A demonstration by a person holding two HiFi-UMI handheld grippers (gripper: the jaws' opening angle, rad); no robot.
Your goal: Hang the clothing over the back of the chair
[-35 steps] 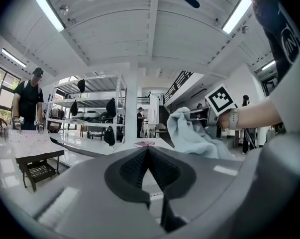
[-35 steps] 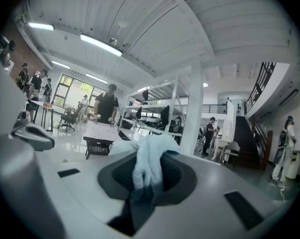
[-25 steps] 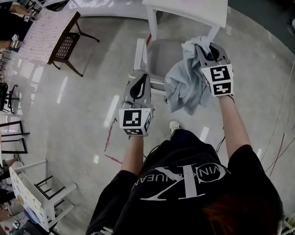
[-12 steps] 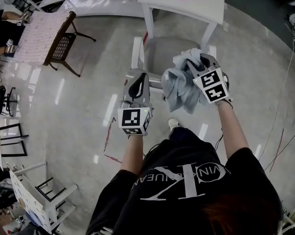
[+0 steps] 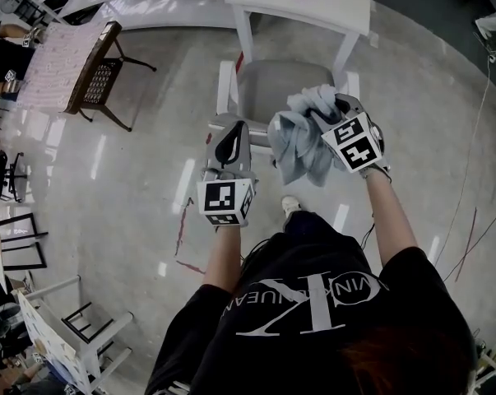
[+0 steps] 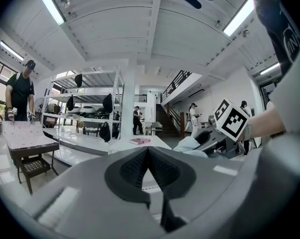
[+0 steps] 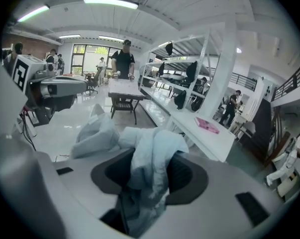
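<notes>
Clothing point(image 5: 301, 142) is bunched at the back edge of the chair point(image 5: 272, 93), centre frame.
The right gripper point(image 5: 331, 109) jaws, just opened, are apart with fabric loose between them. The left gripper point(image 5: 229, 132) jaws are closed, empty. Open floor point(image 5: 141, 179) is left either side.

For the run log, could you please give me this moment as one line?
right gripper: jaws just been opening, clothing loose between them | clothing: bunched at back of chair | left gripper: shut, empty
</notes>
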